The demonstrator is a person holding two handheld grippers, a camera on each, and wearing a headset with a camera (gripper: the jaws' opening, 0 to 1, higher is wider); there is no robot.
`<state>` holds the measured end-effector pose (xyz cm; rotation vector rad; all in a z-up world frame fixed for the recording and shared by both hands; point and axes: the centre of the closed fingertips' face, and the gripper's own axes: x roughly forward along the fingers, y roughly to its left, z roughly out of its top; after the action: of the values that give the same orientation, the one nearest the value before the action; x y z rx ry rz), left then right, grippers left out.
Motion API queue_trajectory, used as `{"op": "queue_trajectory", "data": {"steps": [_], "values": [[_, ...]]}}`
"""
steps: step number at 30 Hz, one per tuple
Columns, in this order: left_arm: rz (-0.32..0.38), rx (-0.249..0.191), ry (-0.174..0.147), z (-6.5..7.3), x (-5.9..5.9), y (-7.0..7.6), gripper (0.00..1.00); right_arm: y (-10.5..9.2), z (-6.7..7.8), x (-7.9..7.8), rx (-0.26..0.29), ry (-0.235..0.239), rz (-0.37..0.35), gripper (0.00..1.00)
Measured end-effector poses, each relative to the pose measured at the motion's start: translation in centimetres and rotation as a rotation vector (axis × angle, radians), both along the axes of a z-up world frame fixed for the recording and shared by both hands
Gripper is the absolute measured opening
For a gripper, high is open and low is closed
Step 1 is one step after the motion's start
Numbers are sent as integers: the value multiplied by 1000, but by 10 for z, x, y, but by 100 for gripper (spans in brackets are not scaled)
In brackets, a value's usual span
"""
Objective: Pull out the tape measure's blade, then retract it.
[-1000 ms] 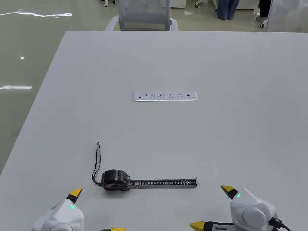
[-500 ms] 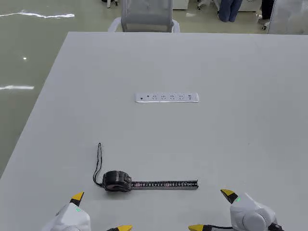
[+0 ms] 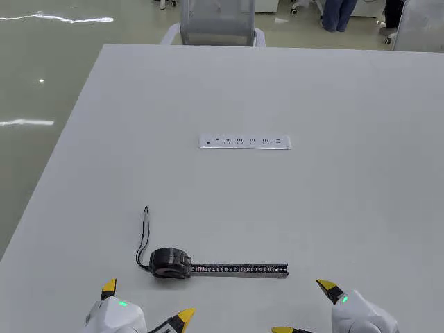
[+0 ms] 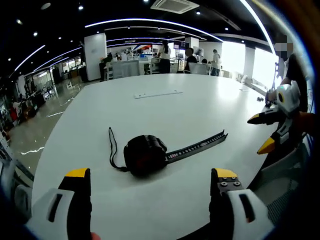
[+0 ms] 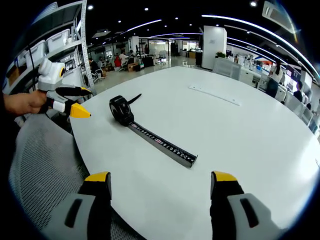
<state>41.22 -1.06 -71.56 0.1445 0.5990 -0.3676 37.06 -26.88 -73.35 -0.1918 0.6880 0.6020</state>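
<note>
A black tape measure (image 3: 170, 263) lies on the white table (image 3: 263, 194), its blade (image 3: 239, 269) drawn out to the right and flat on the surface. A black wrist cord (image 3: 143, 232) trails from the case toward the far side. In the left gripper view the case (image 4: 145, 154) sits just ahead, between the wide-apart jaws. My left gripper (image 3: 146, 304) hangs open near the front edge, short of the case. My right gripper (image 3: 309, 309) is open too, short of the blade's tip (image 5: 190, 158). Neither touches the tape.
A white power strip (image 3: 245, 142) lies flat at the table's middle. A grey chair (image 3: 216, 21) stands at the far edge. In the gripper views there is an office with shelves (image 5: 55, 45) and people far off.
Both grippers have sunk toward the bottom edge of the head view and the left one has turned; the head camera has shifted slightly. The tape measure and its blade lie as before.
</note>
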Motion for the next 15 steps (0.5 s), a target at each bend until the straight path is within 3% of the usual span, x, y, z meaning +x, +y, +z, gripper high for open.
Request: {"op": "queue_trajectory", "data": {"steps": [7,9,15], "values": [[37,-40,-15,-5,10,-10,97,0,-2,6,11,-29,28,74],[52,-32,-8,-11,14,-10,96,0,-5,10,13,-31,38,73],[103,-10,-32,-17,26,-9,99,0,-10,21,13,-55,93,65]]}}
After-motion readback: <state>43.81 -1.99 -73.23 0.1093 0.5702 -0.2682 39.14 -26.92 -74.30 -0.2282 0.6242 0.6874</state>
